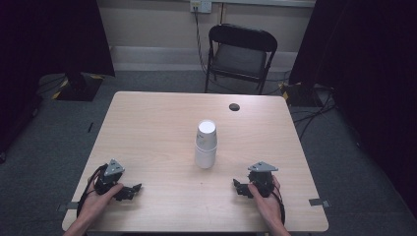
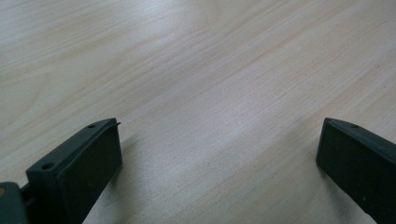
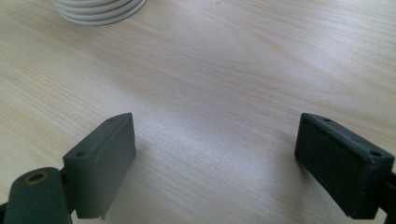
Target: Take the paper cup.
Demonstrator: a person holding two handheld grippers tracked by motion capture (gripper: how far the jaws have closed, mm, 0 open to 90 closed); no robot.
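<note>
Standing upside down near the middle of the bench [image 1: 147, 128] is one stack of white paper cups [image 1: 205, 143]; its ringed rims are seen at the top edge of the right gripper view, but the cups cannot be counted. Two tongs are held low at the near edge, one per hand. The left tongs [image 1: 132, 191] are spread wide over bare wood, pointed inward. The right tongs [image 1: 239, 187] are likewise spread, aimed towards the stack. One folding chair [image 1: 241, 54] is placed beyond the bench.
</note>
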